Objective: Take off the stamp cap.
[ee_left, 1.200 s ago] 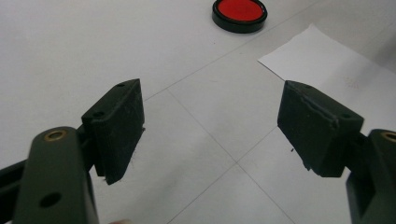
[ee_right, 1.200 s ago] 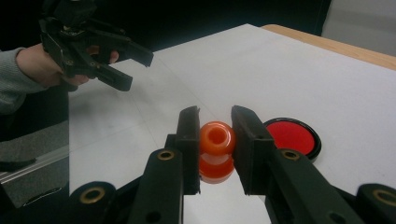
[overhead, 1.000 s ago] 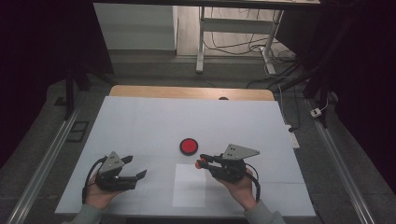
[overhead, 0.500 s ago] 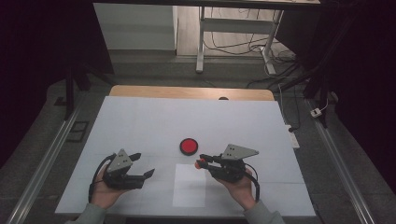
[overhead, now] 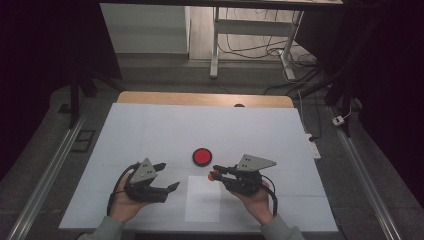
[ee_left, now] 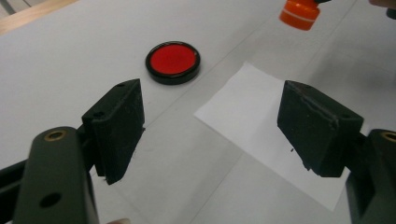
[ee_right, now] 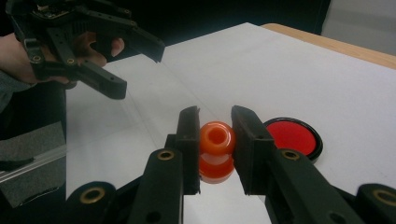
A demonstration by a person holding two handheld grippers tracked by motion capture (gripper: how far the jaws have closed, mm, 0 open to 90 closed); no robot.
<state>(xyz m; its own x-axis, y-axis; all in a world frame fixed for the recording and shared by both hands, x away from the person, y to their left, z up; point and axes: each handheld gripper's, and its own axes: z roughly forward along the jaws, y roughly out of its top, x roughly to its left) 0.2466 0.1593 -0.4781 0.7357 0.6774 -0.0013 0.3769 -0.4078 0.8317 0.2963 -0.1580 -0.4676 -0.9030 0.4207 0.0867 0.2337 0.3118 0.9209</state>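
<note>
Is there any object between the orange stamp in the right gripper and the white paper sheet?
Nothing visible. The right gripper holds the orange stamp by the white paper sheet; the red ink pad lies behind it.

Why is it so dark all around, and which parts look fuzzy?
High view: the room's edges fall into black, while the white table is dimly lit. Left gripper view: the near jaws look soft and the red ink pad sharper. Right gripper view: the orange stamp glows bright; the left gripper behind sits in shadow.
</note>
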